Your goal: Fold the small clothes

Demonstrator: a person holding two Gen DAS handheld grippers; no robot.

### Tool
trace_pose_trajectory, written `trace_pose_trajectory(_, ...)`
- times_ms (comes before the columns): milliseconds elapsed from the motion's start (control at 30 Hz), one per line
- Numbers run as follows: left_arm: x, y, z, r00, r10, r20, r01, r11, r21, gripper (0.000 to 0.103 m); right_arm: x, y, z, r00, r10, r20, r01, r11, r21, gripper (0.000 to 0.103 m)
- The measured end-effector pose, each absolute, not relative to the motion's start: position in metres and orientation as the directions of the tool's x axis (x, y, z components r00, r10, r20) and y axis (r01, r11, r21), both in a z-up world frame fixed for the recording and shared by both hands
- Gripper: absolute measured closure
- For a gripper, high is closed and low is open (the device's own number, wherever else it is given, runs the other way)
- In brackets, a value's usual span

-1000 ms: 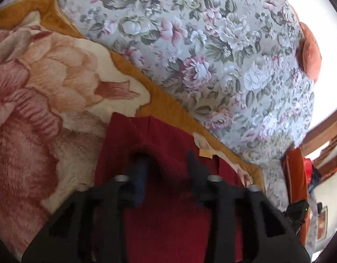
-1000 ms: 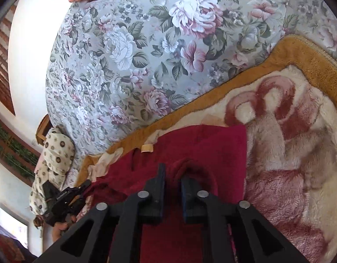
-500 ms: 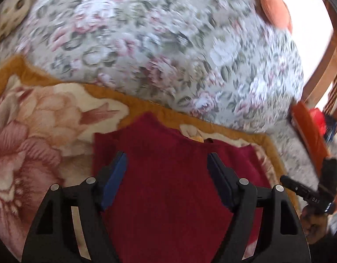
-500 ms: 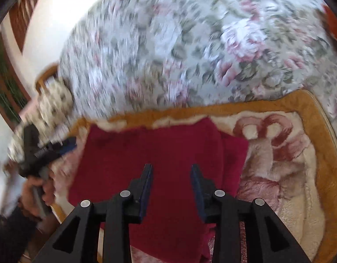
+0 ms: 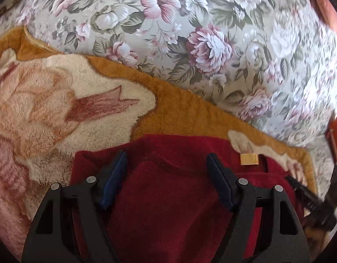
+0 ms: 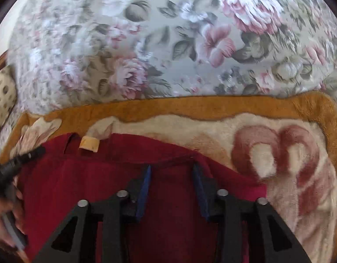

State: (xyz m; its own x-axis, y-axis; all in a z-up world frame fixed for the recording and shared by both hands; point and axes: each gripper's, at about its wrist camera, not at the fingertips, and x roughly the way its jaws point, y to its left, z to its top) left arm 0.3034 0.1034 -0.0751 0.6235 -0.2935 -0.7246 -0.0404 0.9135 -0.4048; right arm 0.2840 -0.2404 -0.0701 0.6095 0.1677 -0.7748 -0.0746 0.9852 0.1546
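Note:
A dark red garment (image 5: 168, 197) lies flat on a plush flowered blanket (image 5: 58, 100), with a tan neck label (image 5: 248, 159) at its far edge. My left gripper (image 5: 167, 160) is open over the garment's left part, holding nothing. In the right wrist view the same garment (image 6: 85, 186) fills the lower frame, its label (image 6: 88, 144) at upper left. My right gripper (image 6: 171, 166) is open over the garment's right part, near its far edge, holding nothing.
The blanket's mustard border (image 6: 190, 107) runs behind the garment. Beyond it lies a grey floral bedspread (image 5: 190, 32). A spotted cushion (image 6: 1, 96) sits at far left. The other gripper shows at the edge of each view (image 5: 309, 197) (image 6: 17, 160).
Both grippers let go of the red garment and opened. The garment now lies flat. Both views have drawn back closer to the garment after a swing.

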Motion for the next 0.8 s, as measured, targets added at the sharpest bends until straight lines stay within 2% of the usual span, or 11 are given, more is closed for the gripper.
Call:
trace_pose_trajectory(133,0.304,0.103,-0.078,0.634,-0.289,-0.717,-0.036,0.916,-0.400,0.025,0.282,-0.236,-0.071,0.629,0.147,-0.763,-0.078,0.989,0.126,0.060)
trace_pose_trajectory(267,0.305,0.102,-0.077,0.632,-0.304,-0.712,-0.019,0.913,-0.407,0.020,0.283,-0.239,-0.072,0.622,0.206,-0.755,-0.112,0.978,0.174,0.045)
trace_pose_trajectory(367,0.307,0.099,-0.076,0.629,-0.310,-0.713,-0.012,0.913,-0.408,0.018,0.283,-0.233,-0.072,0.617,0.202,-0.760,-0.128,0.979,0.156,0.040)
trace_pose_trajectory(533,0.314,0.099,-0.070,0.597,-0.333,-0.730,-0.001,0.909,-0.416,0.018,0.284,-0.230,-0.071,0.611,0.205,-0.765,-0.132,0.979,0.157,0.040)
trace_pose_trajectory(600,0.310,0.104,-0.052,0.567,-0.310,-0.763,0.017,0.931,-0.366,0.018,0.287,-0.231,-0.063,0.586,0.213,-0.782,-0.142,0.977,0.159,0.043)
trace_pose_trajectory(667,0.287,0.122,-0.021,0.632,-0.268,-0.728,0.002,0.939,-0.344,0.018,0.280,-0.231,-0.039,0.578,0.191,-0.794,-0.136,0.981,0.137,0.047)
trace_pose_trajectory(733,0.250,0.146,0.006,0.674,-0.282,-0.683,0.007,0.927,-0.376,0.018,0.256,-0.233,-0.011,0.640,0.189,-0.745,-0.129,0.982,0.139,0.047)
trace_pose_trajectory(800,0.213,0.164,0.013,0.680,-0.261,-0.685,-0.012,0.931,-0.366,0.018,0.218,-0.232,0.013,0.695,0.185,-0.695,-0.117,0.983,0.145,0.045)
